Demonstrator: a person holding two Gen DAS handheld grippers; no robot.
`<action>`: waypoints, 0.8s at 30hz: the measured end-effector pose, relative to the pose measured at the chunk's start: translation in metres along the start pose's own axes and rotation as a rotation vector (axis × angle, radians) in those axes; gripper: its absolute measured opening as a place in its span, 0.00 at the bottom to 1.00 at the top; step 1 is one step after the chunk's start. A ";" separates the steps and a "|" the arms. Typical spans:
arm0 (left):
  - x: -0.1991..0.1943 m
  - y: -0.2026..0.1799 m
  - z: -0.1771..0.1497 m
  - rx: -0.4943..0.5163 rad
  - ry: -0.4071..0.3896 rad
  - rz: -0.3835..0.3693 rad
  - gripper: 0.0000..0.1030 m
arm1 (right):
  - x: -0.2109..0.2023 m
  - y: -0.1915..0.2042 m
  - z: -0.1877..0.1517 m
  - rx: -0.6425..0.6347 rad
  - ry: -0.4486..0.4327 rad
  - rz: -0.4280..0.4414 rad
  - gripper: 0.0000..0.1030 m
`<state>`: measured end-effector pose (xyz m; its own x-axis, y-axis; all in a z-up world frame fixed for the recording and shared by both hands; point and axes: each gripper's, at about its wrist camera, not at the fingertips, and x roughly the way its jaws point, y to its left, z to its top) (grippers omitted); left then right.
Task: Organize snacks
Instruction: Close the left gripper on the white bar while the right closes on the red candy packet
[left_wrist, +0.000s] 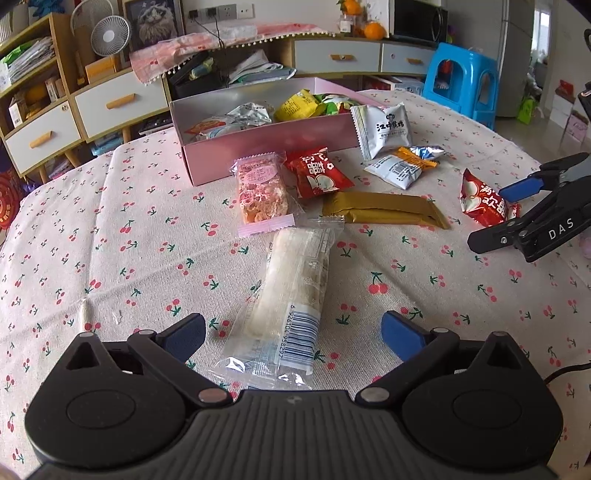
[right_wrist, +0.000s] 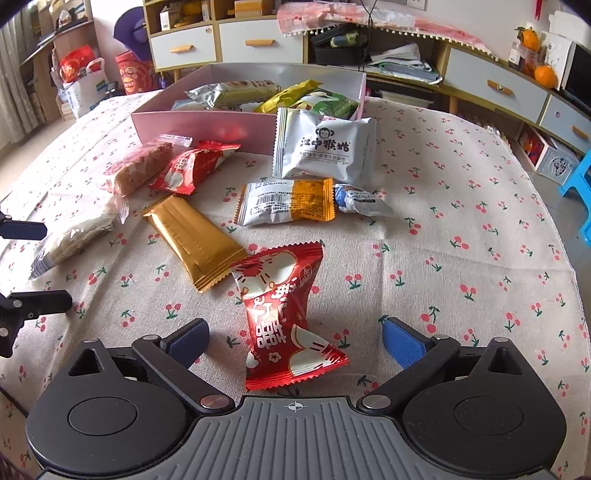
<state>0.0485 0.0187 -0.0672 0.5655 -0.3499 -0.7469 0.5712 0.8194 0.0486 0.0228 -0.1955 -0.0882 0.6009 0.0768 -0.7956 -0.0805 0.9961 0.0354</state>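
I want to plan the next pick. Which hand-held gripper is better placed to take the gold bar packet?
Right hand-held gripper: the gold bar packet lies nearer its open jaws, though a red packet lies between them.

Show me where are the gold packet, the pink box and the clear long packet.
gold packet (right_wrist: 192, 236): right wrist view, middle of its wrapper.
pink box (left_wrist: 258, 147): left wrist view, its front wall.
clear long packet (left_wrist: 291, 291): left wrist view, middle of its wrapper.
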 end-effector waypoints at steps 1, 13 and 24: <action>0.000 0.001 0.000 -0.004 0.000 -0.003 0.99 | 0.001 0.000 0.000 0.000 0.000 0.000 1.00; 0.002 0.003 0.007 -0.044 0.006 -0.038 0.83 | 0.002 0.002 0.004 0.003 0.014 -0.008 1.00; 0.002 0.006 0.012 -0.079 0.001 -0.051 0.64 | -0.001 0.005 0.006 -0.008 0.022 -0.005 0.93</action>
<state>0.0600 0.0174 -0.0603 0.5362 -0.3919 -0.7476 0.5509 0.8335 -0.0418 0.0266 -0.1899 -0.0839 0.5835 0.0704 -0.8090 -0.0839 0.9961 0.0262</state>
